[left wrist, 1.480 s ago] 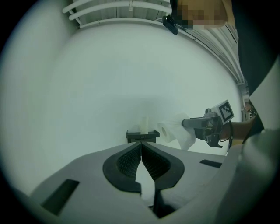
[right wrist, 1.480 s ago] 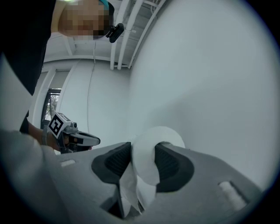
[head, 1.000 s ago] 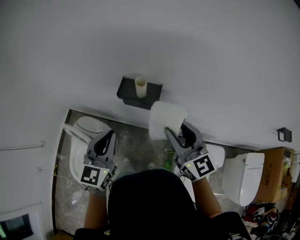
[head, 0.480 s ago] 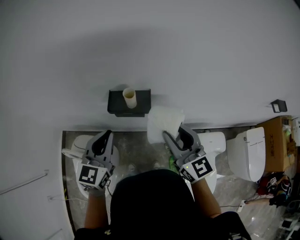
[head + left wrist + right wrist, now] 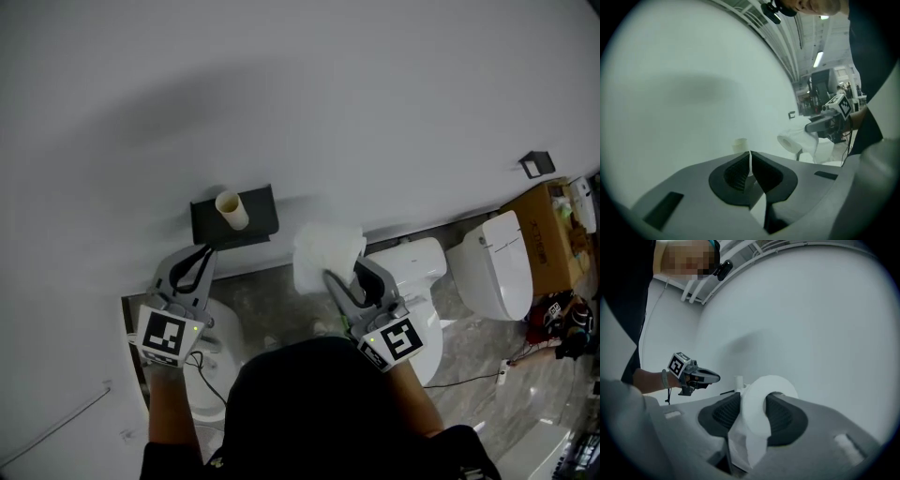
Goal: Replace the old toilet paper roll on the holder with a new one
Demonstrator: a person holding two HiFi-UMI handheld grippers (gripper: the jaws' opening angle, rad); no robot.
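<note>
Up come my left tongs [image 5: 207, 252], closed and empty, near the holder [image 5: 260, 218]; right tongs [image 5: 345, 272] clamp the new roll [image 5: 323, 251].

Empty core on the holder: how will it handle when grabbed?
The empty core is a bare hollow tube with no paper left: probably very light and easily crushed by a hard squeeze. It stands on end on the black holder, so a sideways nudge may tip it, then it would likely roll.

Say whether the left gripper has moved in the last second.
Yes: the left gripper has come up toward the dark holder, its tip now just under the holder's edge.
</note>
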